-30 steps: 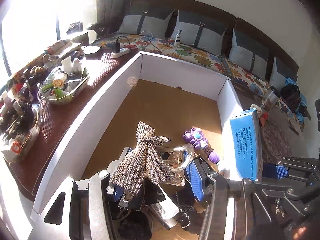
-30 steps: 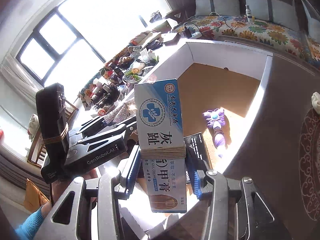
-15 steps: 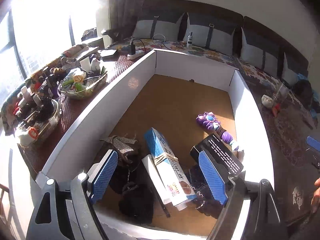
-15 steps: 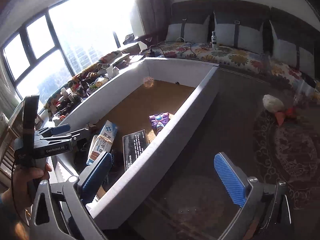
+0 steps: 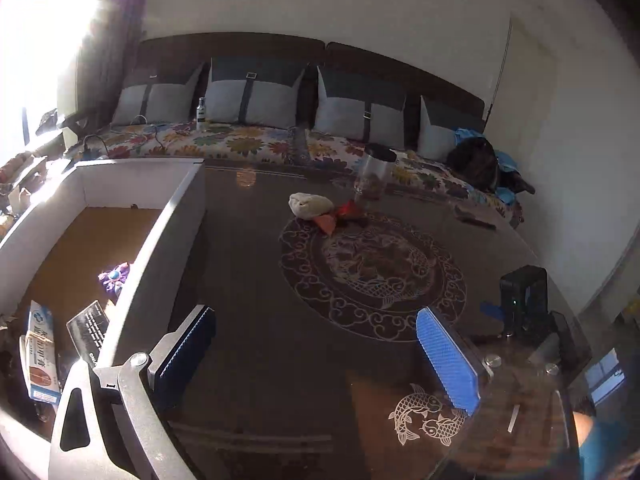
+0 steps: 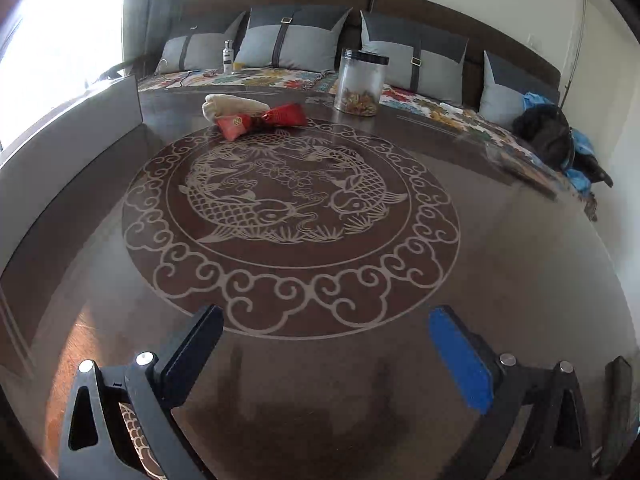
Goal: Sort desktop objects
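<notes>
Spreading wider still, the left claw (image 5: 316,344) hangs empty over the dark tabletop (image 5: 280,380), nothing between its pads. The right claw (image 6: 326,344) gapes fully open, also empty. A second ago each gripped something above the white box (image 5: 160,240); now the blue carton (image 5: 40,344), a black card (image 5: 90,330) and a purple toy (image 5: 114,276) lie inside it. Ahead stand a rolled cloth (image 6: 232,106), a red packet (image 6: 260,120) and a clear jar (image 6: 362,82), possibly holding snacks.
</notes>
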Demonstrator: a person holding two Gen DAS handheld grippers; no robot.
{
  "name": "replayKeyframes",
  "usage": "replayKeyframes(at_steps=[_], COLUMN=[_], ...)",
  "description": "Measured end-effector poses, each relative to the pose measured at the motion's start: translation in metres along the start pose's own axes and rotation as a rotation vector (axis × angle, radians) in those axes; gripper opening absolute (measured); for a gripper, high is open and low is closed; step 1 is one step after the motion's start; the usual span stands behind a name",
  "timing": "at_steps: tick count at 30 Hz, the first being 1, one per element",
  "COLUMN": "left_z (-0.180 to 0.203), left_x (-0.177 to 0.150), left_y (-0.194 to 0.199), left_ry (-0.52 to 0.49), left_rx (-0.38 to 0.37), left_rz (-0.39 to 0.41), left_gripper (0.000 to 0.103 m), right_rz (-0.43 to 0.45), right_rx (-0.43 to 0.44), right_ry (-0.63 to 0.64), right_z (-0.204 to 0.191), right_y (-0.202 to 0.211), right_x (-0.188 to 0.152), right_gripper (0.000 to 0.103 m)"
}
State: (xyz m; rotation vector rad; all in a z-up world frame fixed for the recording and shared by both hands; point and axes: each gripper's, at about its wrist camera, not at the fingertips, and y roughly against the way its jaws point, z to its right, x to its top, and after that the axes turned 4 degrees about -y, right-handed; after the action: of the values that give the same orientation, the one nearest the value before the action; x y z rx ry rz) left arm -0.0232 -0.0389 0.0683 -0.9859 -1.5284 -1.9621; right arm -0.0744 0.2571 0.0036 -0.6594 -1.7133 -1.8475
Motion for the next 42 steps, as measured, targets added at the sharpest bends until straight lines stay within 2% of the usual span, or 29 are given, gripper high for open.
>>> replayKeyframes(at_steps=[3, 5, 8, 12, 23, 32, 42], left_z=[0.031, 0.038, 0.04, 0.037, 0.017, 0.005, -0.002], left_x=[-0.016, -0.024, -0.03, -0.03, -0.029, -0.036, -0.026], left_y=[-0.058, -0.088, -0.116, -0.14, -0.159, -0.169, -0.181], left_ry=[-0.054, -0.055, -0.041, -0.039, -0.044, -0.051, -0.067], left_rx=[0.017, 0.033, 0.054, 0.094, 0.157, 0.175, 0.165], left_rz=[-0.101, -0.148, -0.18, -0.208, -0.237, -0.283, -0.291], left_gripper=[0.102, 0.102, 0.102, 0.102, 0.102, 0.102, 0.103], right_rz=[-0.026, -0.051, -0.092, -0.096, -0.149, -0.145, -0.122], right_rx=[-0.006, -0.006, 0.023, 0.022, 0.061, 0.075, 0.074], right_ry=[-0.002, 0.012, 0.033, 0.076, -0.046, -0.066, -0.07], right_z=[0.005, 0.003, -0.003, -0.008, 0.011, 0.012, 0.011], right_y=[-0.015, -0.025, -0.033, -0.039, -0.048, -0.048, -0.048], right_x=[0.012, 0.014, 0.015, 0.015, 0.017, 0.016, 0.015], right_gripper=[0.103, 0.103, 0.103, 0.103, 0.103, 0.103, 0.103])
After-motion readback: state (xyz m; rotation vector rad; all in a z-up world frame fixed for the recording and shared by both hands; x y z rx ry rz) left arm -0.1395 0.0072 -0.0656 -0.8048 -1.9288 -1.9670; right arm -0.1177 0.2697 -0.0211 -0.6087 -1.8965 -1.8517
